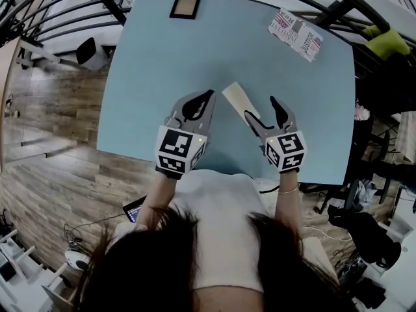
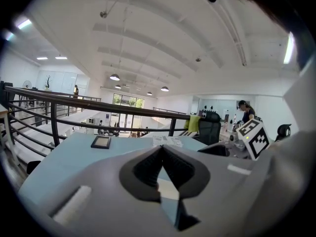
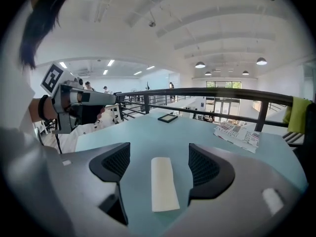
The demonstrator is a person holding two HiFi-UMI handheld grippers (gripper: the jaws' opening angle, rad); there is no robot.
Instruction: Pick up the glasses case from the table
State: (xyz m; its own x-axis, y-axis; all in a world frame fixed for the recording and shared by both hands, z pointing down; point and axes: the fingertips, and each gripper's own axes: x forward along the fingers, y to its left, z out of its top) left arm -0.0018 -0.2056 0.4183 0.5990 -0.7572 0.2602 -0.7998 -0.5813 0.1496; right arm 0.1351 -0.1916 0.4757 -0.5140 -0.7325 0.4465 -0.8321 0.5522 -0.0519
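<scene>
Nearest to us, at the bottom of the head view, we see dark hair and a white top. Above them our two arms reach onto the pale blue table. Our left claw sits just left of centre with its tips pressed together and nothing caught between them. In the left gripper view those tips meet at mid-frame. Our right claw sits just right of centre and is spread wide.

The glasses case, long and cream, lies flat on the table between the two claws. Its near end runs in between the right claw's jaws. In the right gripper view we find the case in the lower middle of the frame, lying lengthwise in the gap and clear of both jaws.

Farther up the table, a small dark picture frame lies at top centre, and a folded newspaper lies at upper right. Beyond the table's far edge runs a dark railing. A yellow-green cloth is draped over it at the right edge of the frame.
</scene>
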